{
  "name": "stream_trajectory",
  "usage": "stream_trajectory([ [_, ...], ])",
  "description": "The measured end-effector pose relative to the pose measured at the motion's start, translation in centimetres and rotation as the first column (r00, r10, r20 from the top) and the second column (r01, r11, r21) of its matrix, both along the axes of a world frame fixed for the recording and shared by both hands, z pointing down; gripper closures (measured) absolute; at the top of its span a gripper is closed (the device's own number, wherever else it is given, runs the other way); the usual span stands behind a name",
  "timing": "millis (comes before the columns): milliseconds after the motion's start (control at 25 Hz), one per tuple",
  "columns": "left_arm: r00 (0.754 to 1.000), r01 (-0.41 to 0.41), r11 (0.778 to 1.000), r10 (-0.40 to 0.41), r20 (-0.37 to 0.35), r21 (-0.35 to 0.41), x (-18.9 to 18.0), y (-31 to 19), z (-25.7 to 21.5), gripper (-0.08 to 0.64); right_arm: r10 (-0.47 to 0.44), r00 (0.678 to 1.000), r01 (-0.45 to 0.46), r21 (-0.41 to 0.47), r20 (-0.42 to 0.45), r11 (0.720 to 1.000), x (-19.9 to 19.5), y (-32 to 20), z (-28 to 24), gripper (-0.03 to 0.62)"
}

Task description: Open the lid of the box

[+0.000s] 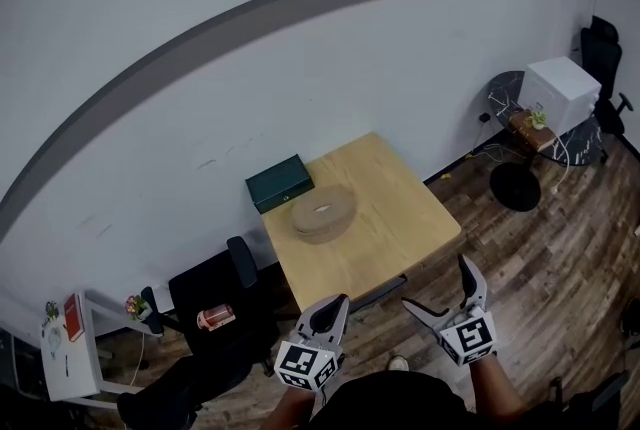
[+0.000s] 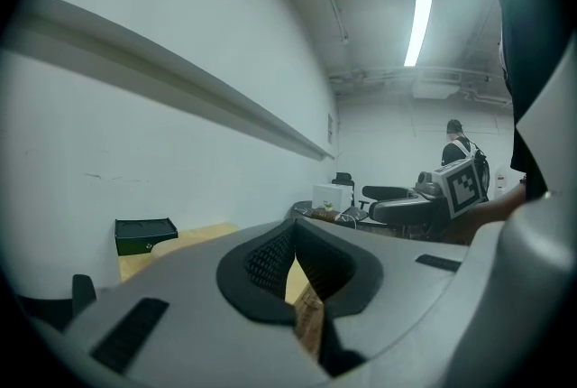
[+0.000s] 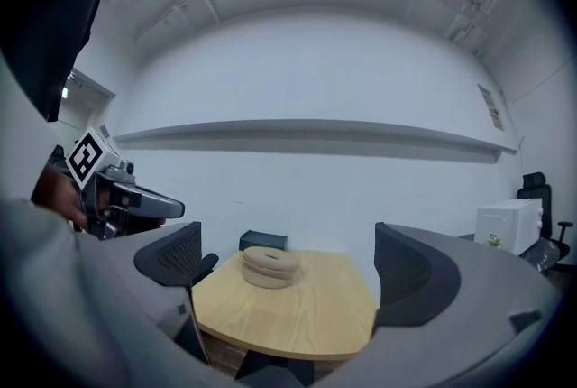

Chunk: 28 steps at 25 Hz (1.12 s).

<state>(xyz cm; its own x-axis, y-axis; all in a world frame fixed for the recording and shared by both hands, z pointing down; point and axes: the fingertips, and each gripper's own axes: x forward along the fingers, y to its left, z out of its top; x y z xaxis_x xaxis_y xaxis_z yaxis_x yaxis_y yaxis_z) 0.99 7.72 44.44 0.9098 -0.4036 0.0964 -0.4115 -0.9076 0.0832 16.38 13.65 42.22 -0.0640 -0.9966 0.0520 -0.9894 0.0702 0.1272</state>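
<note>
left gripper (image 1: pixel 333 306) pinched shut, pads (image 2: pixel 266 260) pressed together, nothing caught between. right gripper (image 1: pixel 438 286) spread wide and empty, only air and the distant tabletop framed between its jaws. both held low and close to the body, short of the near edge of the wooden table (image 1: pixel 400 218) and well apart from everything on it. probably a carrying posture ahead of the approach, so task likely not begun.

green box (image 1: pixel 280 182) at the far left corner of the table, hard against the white wall (image 1: pixel 200 68), lid down flat and closed. tucked back there perhaps to leave the middle free, at the cost of a reach across the whole top. tan ring (image 1: pixel 323 212), cushion-like, just near and right of the green box, close beside it, contact hard to call. possibly in the way of a wide jaw coming at the lid's front lip.

count: two grippers, one green box, one tan ring, one wooden table. far right, one dark side table (image 1: pixel 500 83) with one white cube (image 1: pixel 562 90) on it. near left of the wooden table, one black chair (image 1: pixel 215 303).
</note>
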Motion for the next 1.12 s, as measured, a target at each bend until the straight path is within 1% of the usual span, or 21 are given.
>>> stream_trajectory([
  [80,1.000,0.011,1.000,-0.011,-0.002,-0.007,0.8,-0.5,0.3,0.540,-0.018,1.000,0.019,-0.033,0.006,0.999,0.4,-0.7,0.6,-0.006],
  [240,0.999,0.044,0.999,-0.044,-0.011,-0.012,2.0,-2.0,0.8,0.540,-0.067,0.998,0.067,-0.041,-0.002,0.997,0.8,-2.7,1.9,-0.006],
  [520,0.992,0.125,0.990,-0.125,0.010,-0.066,0.6,-4.8,3.2,0.540,-0.118,0.993,0.119,-0.082,0.011,0.990,0.4,-5.7,3.7,-0.006],
  [680,0.989,0.145,0.987,-0.145,0.005,-0.072,0.4,-7.4,3.7,0.540,-0.144,0.989,0.145,-0.091,0.015,0.985,0.2,-9.0,3.9,-0.006],
  [800,0.989,0.147,0.986,-0.147,-0.001,-0.076,0.3,-9.6,3.8,0.540,-0.172,0.984,0.175,-0.107,0.041,0.979,-0.3,-12.2,4.0,-0.006],
  [920,0.988,0.157,0.985,-0.157,0.002,-0.074,0.0,-12.3,3.7,0.540,-0.221,0.974,0.226,-0.121,0.050,0.967,-1.4,-15.6,3.9,-0.006],
  [1120,0.978,0.207,0.976,-0.208,-0.017,-0.070,-1.3,-16.8,3.1,0.540,-0.277,0.959,0.283,-0.152,0.058,0.947,-3.2,-20.5,4.4,-0.006],
])
